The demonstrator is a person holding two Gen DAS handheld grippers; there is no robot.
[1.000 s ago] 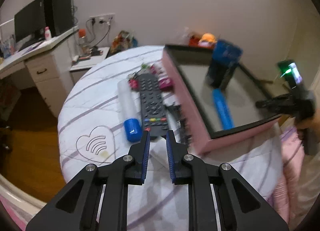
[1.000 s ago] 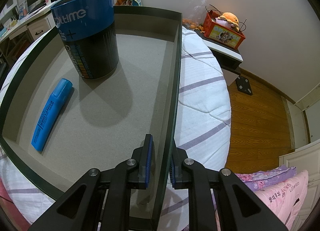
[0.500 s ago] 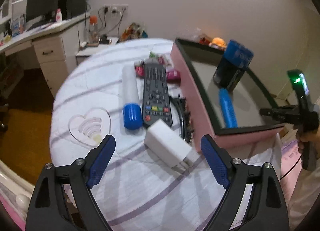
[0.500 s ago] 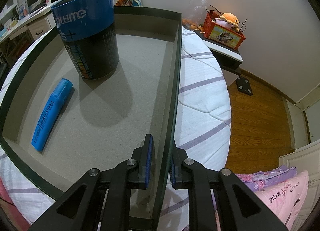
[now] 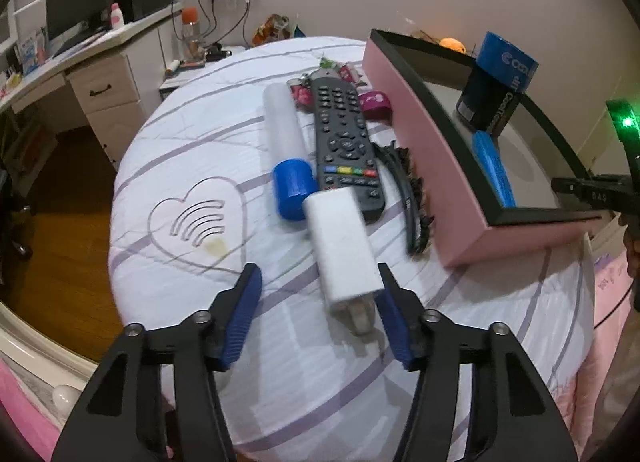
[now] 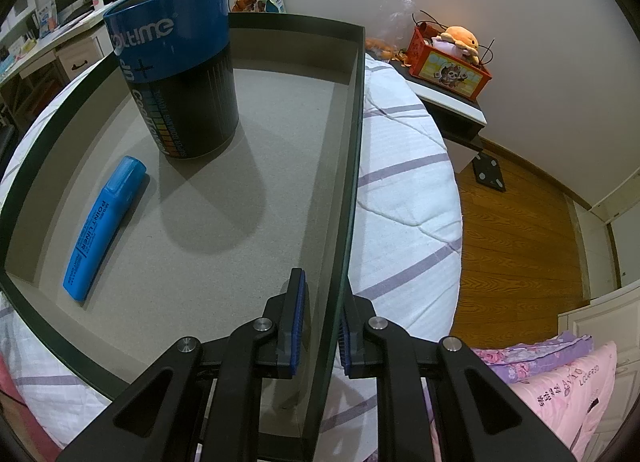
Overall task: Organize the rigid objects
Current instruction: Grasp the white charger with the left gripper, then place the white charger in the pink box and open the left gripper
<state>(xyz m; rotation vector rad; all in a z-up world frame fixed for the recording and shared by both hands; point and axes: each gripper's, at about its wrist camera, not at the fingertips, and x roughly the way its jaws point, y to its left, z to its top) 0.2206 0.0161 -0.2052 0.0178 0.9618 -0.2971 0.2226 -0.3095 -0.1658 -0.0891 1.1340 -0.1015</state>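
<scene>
The left gripper (image 5: 318, 316) is held with its jaws wide apart over the bed (image 5: 168, 150), nothing between them gripped. The white charger (image 5: 340, 240) lies on the quilt just ahead, its plug end nearest and just beside the jaw at 3 o'clock; contact cannot be told. Beyond it, toward 12 o'clock, the remote (image 5: 346, 142) and the blue-capped tube (image 5: 286, 150) are laid side by side, with a dark hair comb (image 5: 408, 198) at 2 o'clock against the pink box (image 5: 432, 158).

The right gripper (image 6: 320, 320) is clamped on the box wall (image 6: 348, 182), its jaws drawn together on either side of the thin rim. Inside the box a blue highlighter (image 6: 102, 226) lies flat at 9 o'clock and a blue canister (image 6: 180, 82) stands upright at 11 o'clock.

The charger is judged stiff, light and smooth-sided, likely slippery; a hold across its flat broad sides near mid-body is advised, clear of the prongs.
</scene>
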